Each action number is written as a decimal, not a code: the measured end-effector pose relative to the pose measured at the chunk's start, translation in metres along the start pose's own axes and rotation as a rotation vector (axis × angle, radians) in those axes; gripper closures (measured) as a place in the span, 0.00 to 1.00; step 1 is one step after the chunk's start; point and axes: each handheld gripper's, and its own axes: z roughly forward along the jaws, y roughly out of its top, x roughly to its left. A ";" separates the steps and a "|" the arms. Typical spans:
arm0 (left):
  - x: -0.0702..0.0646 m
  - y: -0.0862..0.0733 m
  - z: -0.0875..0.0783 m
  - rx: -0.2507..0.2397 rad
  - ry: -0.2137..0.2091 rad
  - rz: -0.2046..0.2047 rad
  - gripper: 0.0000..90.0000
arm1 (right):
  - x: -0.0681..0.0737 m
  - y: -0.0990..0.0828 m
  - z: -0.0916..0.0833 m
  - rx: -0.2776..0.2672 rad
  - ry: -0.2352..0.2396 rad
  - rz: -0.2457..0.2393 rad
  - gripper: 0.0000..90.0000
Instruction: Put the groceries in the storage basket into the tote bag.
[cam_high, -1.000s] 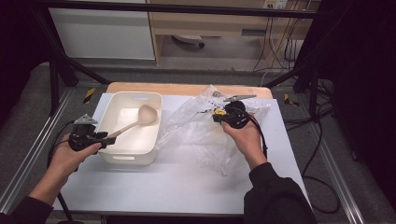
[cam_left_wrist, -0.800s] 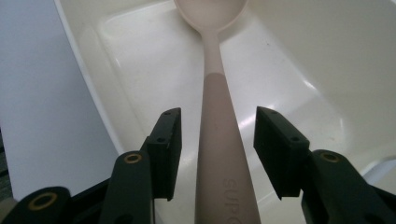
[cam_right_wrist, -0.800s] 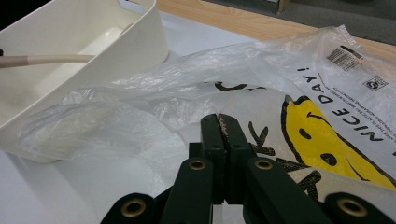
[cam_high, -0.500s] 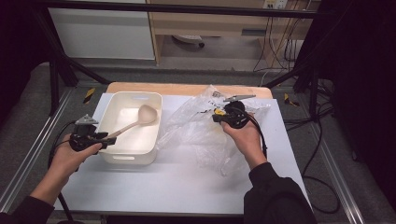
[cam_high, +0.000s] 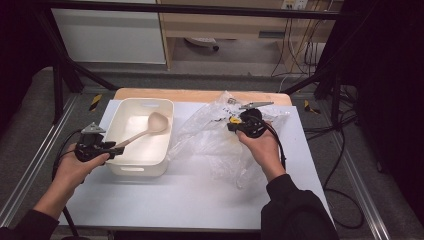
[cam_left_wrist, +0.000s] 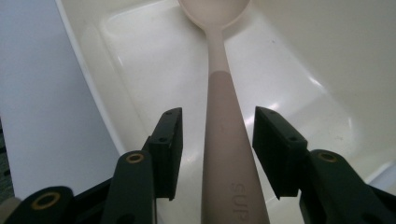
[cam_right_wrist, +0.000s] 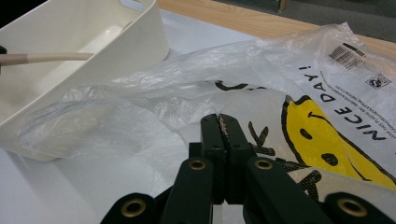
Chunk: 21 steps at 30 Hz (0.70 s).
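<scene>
The left gripper stands open around the handle of the pink spoon, pads clear of it, so the spoon could slide down into the white tub at centre left, which contains nothing else. At centre right, the right gripper is closed, apparently pinching the clear plastic bag; a tug could tear the film.

Your tub sits toward the table's left edge, the spoon resting in it. The plastic bag lies just right of it, reaching the far edge.
</scene>
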 end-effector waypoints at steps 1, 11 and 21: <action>0.000 0.000 0.000 0.001 0.000 0.001 0.60 | 0.000 0.000 0.000 0.001 0.000 0.000 1.00; -0.003 0.001 0.002 0.024 -0.003 0.026 0.66 | 0.000 0.000 0.000 0.002 0.000 0.000 1.00; -0.002 -0.001 0.002 0.018 -0.004 0.021 0.70 | 0.000 -0.001 0.001 0.001 0.001 0.000 1.00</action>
